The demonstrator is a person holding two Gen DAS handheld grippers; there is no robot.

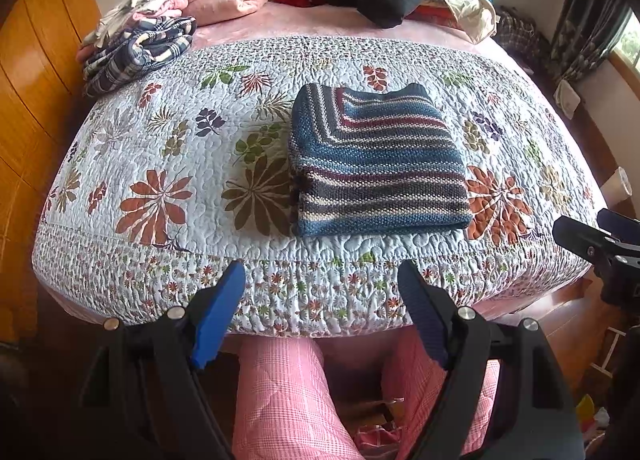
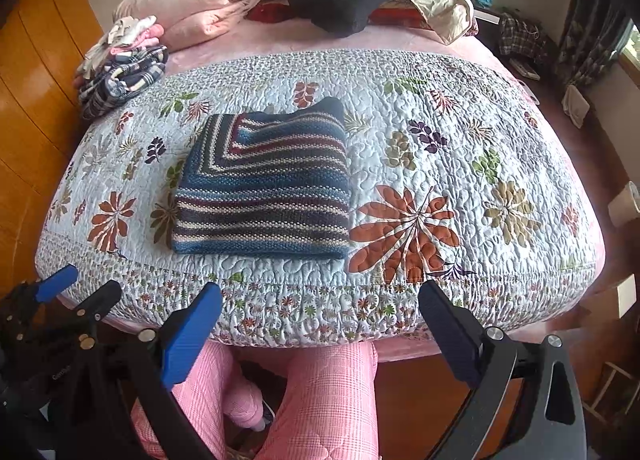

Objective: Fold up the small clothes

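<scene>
Floral quilt [image 1: 168, 148] under folded striped sweater [image 1: 376, 164]; left gripper [image 1: 322, 292] and right gripper [image 2: 320, 312] both spread, empty.

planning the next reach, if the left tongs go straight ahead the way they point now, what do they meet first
Most likely the floral quilt at the bed's near edge; the folded striped sweater lies farther back. The left tongs are open and empty. Depth is unclear.

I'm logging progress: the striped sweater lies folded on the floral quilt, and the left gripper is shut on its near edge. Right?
Not quite. The left gripper is open and apart from the striped sweater, as the left wrist view shows. The sweater does lie folded on the floral quilt.
</scene>
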